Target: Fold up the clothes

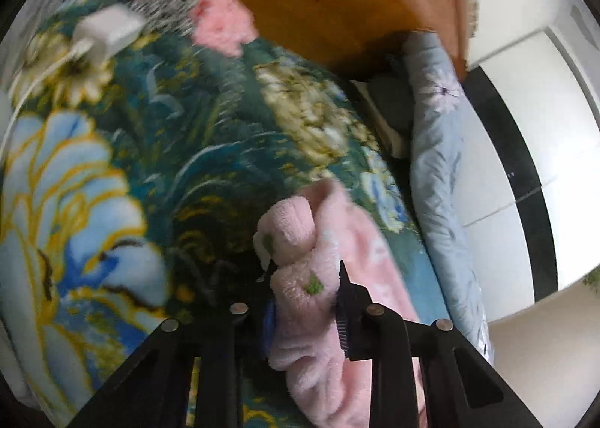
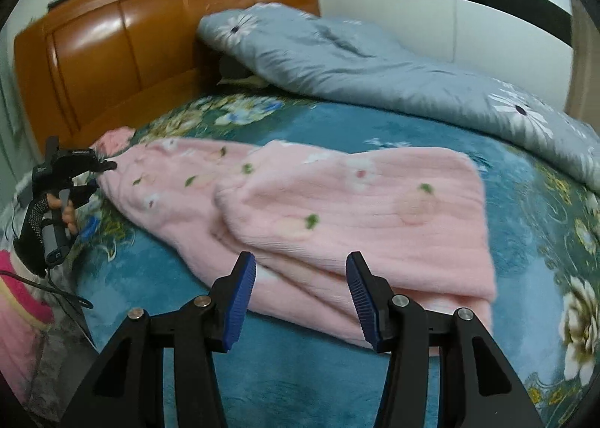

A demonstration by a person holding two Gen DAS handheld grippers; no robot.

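Left tool (image 1: 303,300) is clamped on a bunched end of the pink fleece garment (image 2: 337,210); fabric is wadded between the pads and fills the gap. Right tool (image 2: 300,296) stands apart with nothing between the blue ribbed pads (image 2: 243,300), hovering just over the garment's near hem.

The garment lies on the bed's floral blanket (image 2: 431,135), already doubled once: a top layer overlaps a longer lower layer that runs toward the wooden headboard (image 2: 112,49). The end nearest the headboard is the one in the left tool, seen small at the left edge of the right wrist view, with a hand (image 2: 62,210) on its grip.

Our read: we're mid-fold, about to carry the headboard-side end over the doubled part.

- Left: keep the clamp firm. Fleece is thick and compressible, so a loose pinch would likely slip.
- Lift just enough to clear the blanket. Both are plush pile and will probably drag on each other.
- Right: bite the near hem through both layers, or pin it, so the stack doesn't shift.
- Lay the end down edge to edge, then smooth outward.

Materials: the garment is soft ribbed fleece, pale pink with green leaf and faint flower prints, floppy, holds no crease. Blanket is teal with cream and blue flowers. A grey-blue quilt (image 2: 375,64) with white daisies is heaped beyond the garment, well apart. Headboard is glossy orange-brown.
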